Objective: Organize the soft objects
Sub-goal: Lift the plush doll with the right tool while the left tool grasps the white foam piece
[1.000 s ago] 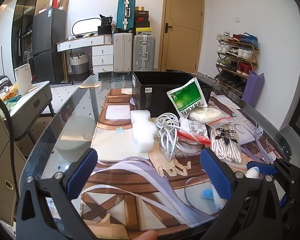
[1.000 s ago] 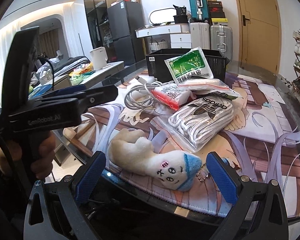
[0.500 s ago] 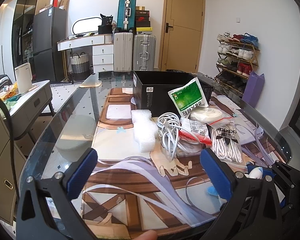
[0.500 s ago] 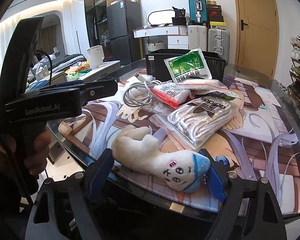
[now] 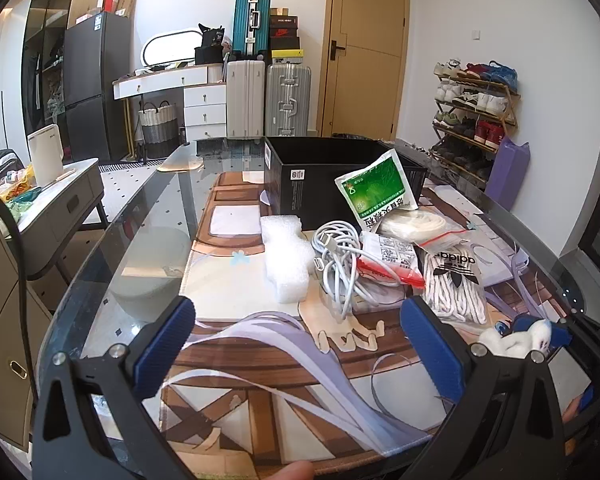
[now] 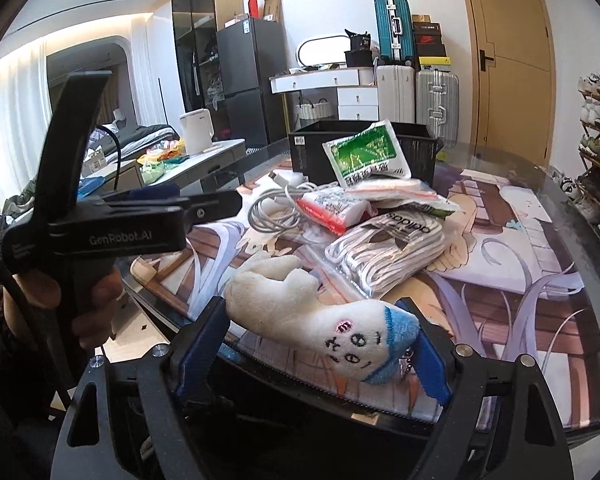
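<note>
Item: white plush toy with blue cap end (image 6: 320, 316), lying at near edge of printed mat (image 6: 512, 320). Right gripper (image 6: 320, 344) clamped across plush, jaws just closing. Left gripper (image 5: 300, 340) wide open, empty. Handling (judged): light, squashy; hold mid-body.

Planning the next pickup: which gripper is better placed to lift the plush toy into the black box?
Right. The right gripper already has its blue pads on both ends of the plush toy. The left gripper is open over bare mat, with nothing between its pads. The black box lies ahead.
</note>
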The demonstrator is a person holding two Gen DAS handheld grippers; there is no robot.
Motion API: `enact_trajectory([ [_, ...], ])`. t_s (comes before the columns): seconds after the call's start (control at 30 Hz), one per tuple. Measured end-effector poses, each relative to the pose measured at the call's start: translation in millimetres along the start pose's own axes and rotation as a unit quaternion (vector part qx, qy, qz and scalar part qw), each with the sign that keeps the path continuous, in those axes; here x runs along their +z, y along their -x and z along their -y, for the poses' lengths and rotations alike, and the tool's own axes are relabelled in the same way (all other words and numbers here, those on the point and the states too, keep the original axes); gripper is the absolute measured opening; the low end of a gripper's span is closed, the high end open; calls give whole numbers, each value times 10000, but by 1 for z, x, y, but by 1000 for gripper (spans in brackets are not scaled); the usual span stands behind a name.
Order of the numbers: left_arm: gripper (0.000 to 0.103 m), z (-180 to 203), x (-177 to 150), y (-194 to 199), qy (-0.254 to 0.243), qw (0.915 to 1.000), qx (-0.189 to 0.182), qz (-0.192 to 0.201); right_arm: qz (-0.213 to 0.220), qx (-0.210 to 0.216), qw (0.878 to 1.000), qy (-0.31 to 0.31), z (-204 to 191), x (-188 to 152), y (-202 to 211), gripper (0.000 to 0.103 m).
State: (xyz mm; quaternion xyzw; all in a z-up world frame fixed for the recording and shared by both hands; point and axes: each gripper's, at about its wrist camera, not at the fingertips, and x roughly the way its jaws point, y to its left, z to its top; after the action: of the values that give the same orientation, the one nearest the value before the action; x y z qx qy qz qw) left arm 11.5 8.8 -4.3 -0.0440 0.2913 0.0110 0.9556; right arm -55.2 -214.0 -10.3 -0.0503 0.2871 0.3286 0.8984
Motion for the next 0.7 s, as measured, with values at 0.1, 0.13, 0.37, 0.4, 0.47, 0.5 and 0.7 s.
enact_trajectory([
  [0.1,103,1,2,-2,-13,10000,19,-66,58,12,10000,-15,3,2,4,85],
  [0.13,103,1,3,-3,-15,10000,20,-82,80,9,10000,-21,4,3,5,85],
  [0.37,103,-4,12,-9,78,9998,48,-173,209,-23,9997,-124,15,10,10,85],
  [0.4,103,-6,13,-10,118,9998,51,-170,225,-32,9997,-135,16,12,11,85],
  [0.47,103,-11,17,-11,186,9997,102,-152,249,-67,9996,-130,19,14,12,85],
  [0.5,103,-13,19,-11,206,9996,122,-154,261,-104,9995,-121,21,15,12,85],
  [0.7,103,-19,27,-16,139,9992,307,-198,309,-229,9991,-156,35,23,13,85],
])
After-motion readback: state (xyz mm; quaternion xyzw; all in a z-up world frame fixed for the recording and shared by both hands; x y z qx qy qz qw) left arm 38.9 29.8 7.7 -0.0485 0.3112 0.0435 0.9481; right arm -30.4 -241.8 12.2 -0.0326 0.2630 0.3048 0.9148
